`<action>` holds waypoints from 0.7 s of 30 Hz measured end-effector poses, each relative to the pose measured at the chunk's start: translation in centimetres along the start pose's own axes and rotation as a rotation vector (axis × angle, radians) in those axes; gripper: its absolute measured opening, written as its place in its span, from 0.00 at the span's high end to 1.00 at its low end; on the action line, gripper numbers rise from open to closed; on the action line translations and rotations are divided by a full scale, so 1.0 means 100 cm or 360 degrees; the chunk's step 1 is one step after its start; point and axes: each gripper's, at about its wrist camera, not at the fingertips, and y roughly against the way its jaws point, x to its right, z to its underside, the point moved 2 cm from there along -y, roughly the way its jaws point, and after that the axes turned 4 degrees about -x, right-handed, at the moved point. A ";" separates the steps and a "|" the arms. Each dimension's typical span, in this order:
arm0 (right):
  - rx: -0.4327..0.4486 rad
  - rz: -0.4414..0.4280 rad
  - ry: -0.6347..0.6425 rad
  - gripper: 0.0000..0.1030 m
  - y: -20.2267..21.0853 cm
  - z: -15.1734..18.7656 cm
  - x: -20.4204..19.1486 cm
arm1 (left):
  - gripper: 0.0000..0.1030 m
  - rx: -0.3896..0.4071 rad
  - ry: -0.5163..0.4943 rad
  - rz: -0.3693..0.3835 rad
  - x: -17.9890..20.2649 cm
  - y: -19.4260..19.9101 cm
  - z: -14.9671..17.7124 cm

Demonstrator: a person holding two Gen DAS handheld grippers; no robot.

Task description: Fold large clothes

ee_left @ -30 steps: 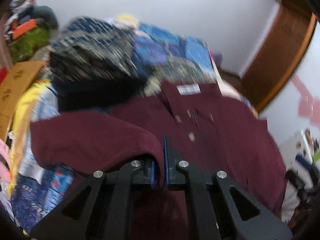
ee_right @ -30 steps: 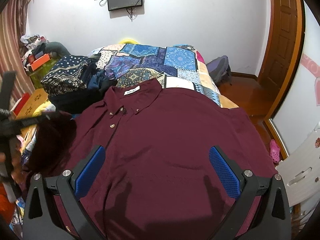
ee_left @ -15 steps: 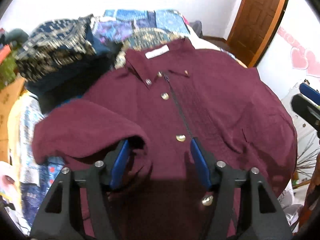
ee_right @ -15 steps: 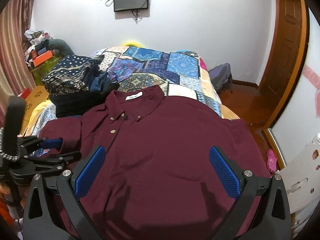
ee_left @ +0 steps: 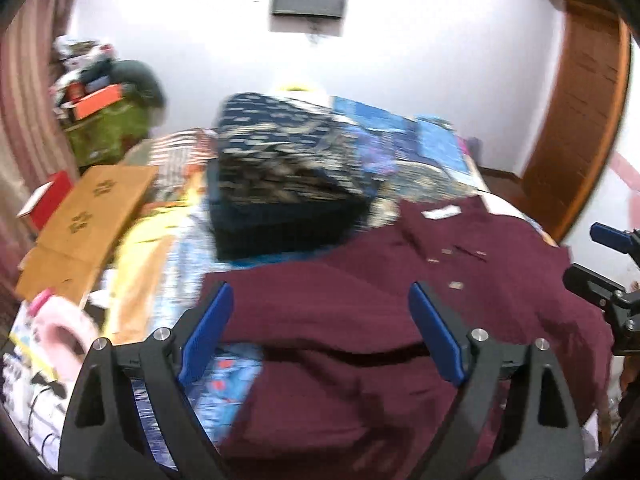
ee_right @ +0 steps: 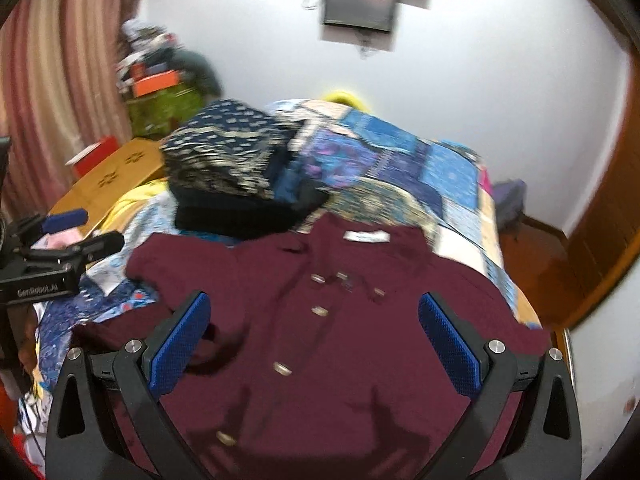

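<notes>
A large maroon button-up shirt [ee_right: 360, 320] lies front up on the patchwork bedspread [ee_right: 404, 160], collar toward the far wall. Its left short sleeve [ee_left: 312, 308] lies spread out flat at the side. My left gripper [ee_left: 320, 328] is open and empty, hovering just above that sleeve. My right gripper [ee_right: 316, 340] is open and empty above the shirt's button placket. Each gripper shows at the edge of the other's view: the right one [ee_left: 600, 264] and the left one [ee_right: 68, 236].
A stack of folded dark patterned clothes [ee_left: 280, 168] sits on the bed beyond the shirt's left shoulder. A cardboard box [ee_left: 88, 216] and cluttered items stand left of the bed. A wooden door [ee_right: 608, 220] is at the right. A screen [ee_right: 360, 8] hangs on the far wall.
My left gripper was shut on the sleeve, then opened and let it go; the sleeve now lies flat. Both grippers have pulled back and tilted up. The right gripper stayed open.
</notes>
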 end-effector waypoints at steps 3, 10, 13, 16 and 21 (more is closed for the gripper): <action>-0.0029 -0.0056 0.0127 0.00 -0.017 -0.013 -0.030 | 0.14 0.0013 0.0071 -0.0064 -0.028 0.001 0.002; -0.0221 -0.0231 0.0460 0.00 -0.069 -0.028 -0.100 | 0.14 -0.0027 0.0313 -0.0164 -0.098 -0.002 0.019; -0.0339 -0.0279 0.0561 0.00 -0.094 -0.028 -0.122 | 0.14 -0.0062 0.0398 -0.0169 -0.117 -0.005 0.030; -0.0522 -0.0319 0.0633 0.02 -0.133 -0.025 -0.144 | 0.14 -0.0100 0.0447 -0.0167 -0.127 -0.011 0.038; -0.0804 -0.0386 0.0645 0.05 -0.176 -0.012 -0.160 | 0.14 -0.0168 0.0463 -0.0152 -0.131 -0.024 0.046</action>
